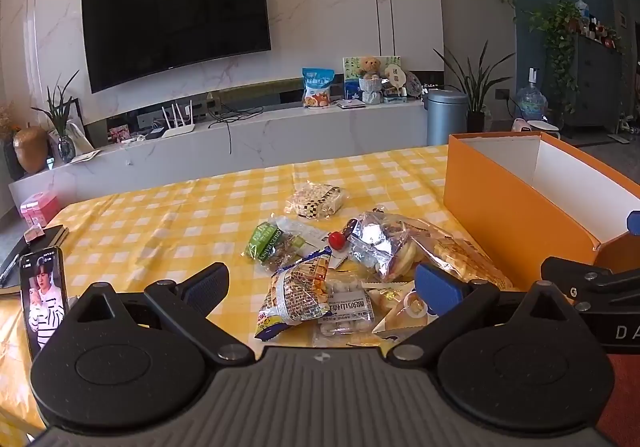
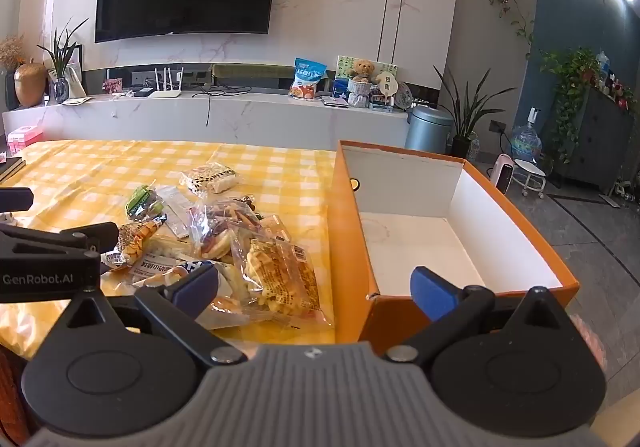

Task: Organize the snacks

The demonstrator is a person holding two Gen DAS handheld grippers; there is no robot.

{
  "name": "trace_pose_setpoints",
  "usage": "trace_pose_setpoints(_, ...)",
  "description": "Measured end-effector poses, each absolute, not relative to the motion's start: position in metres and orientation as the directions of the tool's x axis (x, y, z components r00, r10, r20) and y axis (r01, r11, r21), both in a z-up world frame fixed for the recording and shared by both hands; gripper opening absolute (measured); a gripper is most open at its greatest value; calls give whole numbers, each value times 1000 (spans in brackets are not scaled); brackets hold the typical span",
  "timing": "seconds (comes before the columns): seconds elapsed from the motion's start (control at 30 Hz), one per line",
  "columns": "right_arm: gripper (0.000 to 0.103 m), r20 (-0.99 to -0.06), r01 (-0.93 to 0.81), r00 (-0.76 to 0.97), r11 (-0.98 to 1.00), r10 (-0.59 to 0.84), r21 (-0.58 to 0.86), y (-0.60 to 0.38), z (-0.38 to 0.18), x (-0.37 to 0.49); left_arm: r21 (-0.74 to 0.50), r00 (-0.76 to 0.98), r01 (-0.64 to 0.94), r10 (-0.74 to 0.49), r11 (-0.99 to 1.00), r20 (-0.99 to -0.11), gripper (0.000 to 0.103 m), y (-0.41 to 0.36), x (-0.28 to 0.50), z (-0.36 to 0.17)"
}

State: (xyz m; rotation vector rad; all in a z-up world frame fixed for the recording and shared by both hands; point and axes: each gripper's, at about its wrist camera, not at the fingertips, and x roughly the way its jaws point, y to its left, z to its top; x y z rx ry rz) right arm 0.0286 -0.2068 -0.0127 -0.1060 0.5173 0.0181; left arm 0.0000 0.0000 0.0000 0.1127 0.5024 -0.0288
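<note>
Orange box point(image 2: 348, 247) empty; we see snack pile point(image 1: 340, 267) left of box, none sorted. Left gripper point(image 1: 322, 285), right gripper point(image 2: 314, 287) wide open, holding nothing.

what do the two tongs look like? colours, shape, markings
Same build on both: left tongs and right tongs have matte black linkage arms on round black pivot discs, silver rivets, a ribbed grey body and blue fingertip pads. White "GenRobot.AI" lettering marks the left one's side. No cables or sleeves visible.
</note>
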Motion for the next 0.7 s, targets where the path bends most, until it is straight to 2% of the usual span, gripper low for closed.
trace_pose_setpoints(0.7, 100, -495, -42, 869, 993, -18, -110, -203, -14, 27, 88, 867, 68, -15, 994, -498, 103, 1, -1, -4)
